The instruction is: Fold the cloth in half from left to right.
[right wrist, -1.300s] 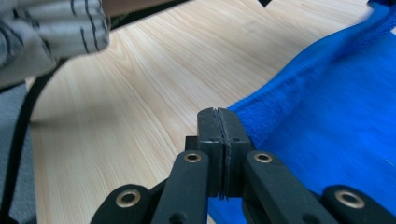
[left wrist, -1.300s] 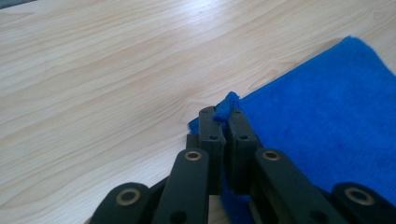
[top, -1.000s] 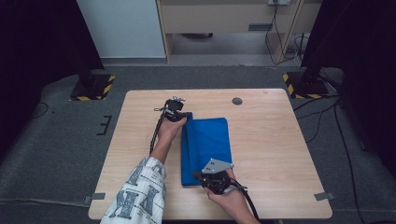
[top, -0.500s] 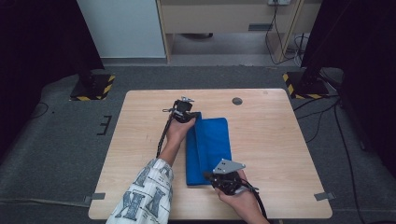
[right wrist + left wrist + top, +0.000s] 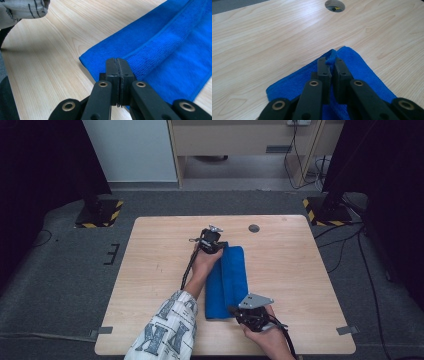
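Our left tool (image 5: 216, 243) pinches the far corner of the blue towel (image 5: 229, 282), which lies folded lengthwise mid-desk (image 5: 150, 265). Our right tool (image 5: 248, 312) is clamped shut on the towel's near edge.

The left forearm, in a patterned sleeve (image 5: 165, 332), is reaching forward and slightly rightward from the bottom edge of the high view, its hand (image 5: 204, 265) wrapped around the left gripper (image 5: 214, 240) far out ahead of the body. In the left gripper view, the two black jaws of this gripper (image 5: 331, 65) are pinching together, with a fold of blue cloth (image 5: 331, 56) caught between the tips. The right hand (image 5: 265, 337) is sitting low and close to the body, holding the right gripper (image 5: 234, 311), which is pointing leftward under its grey plate. In the right gripper view, that gripper (image 5: 117, 65) is showing its jaws pressed fully together, pads meeting flat along their whole length.
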Demonstrator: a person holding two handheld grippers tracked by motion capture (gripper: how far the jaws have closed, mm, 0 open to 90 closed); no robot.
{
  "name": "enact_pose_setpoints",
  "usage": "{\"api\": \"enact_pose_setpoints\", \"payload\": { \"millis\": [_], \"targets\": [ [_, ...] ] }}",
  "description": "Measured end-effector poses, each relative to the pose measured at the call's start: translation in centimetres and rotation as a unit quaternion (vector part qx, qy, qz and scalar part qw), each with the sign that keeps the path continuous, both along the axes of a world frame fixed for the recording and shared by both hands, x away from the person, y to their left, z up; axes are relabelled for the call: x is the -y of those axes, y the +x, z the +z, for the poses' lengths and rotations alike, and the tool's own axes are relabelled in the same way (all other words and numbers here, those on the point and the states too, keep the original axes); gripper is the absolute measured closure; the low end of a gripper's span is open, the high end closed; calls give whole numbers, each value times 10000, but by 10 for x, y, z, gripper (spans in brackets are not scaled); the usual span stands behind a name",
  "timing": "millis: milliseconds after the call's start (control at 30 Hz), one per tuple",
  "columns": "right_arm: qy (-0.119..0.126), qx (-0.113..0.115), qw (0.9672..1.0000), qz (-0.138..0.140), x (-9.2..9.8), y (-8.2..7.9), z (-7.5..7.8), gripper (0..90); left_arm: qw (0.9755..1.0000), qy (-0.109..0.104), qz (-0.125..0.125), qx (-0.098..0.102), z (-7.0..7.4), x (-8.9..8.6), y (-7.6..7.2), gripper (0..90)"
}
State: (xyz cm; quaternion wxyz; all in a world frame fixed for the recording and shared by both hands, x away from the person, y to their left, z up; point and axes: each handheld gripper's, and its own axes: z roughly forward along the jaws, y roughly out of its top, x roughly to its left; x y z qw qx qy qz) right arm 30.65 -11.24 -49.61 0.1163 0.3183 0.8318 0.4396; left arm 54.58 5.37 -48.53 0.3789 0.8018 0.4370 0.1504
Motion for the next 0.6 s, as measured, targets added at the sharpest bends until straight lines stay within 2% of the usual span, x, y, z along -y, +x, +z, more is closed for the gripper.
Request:
{"api": "enact_pose_setpoints", "payload": {
  "millis": [167, 300, 600],
  "targets": [
    [16, -7, 10000, -80, 9, -2, -1, 893, 10000, 16, 2, -67, -2, 11, 5, 850],
    [11, -14, 9999, -103, 11, -1, -1, 893, 10000, 52, -28, -30, 0, 17, 6, 850],
    [46, -44, 9999, -111, 14, -3, -1, 893, 9999, 77, -4, -112, -5, 24, 11, 850]
  ]
}}
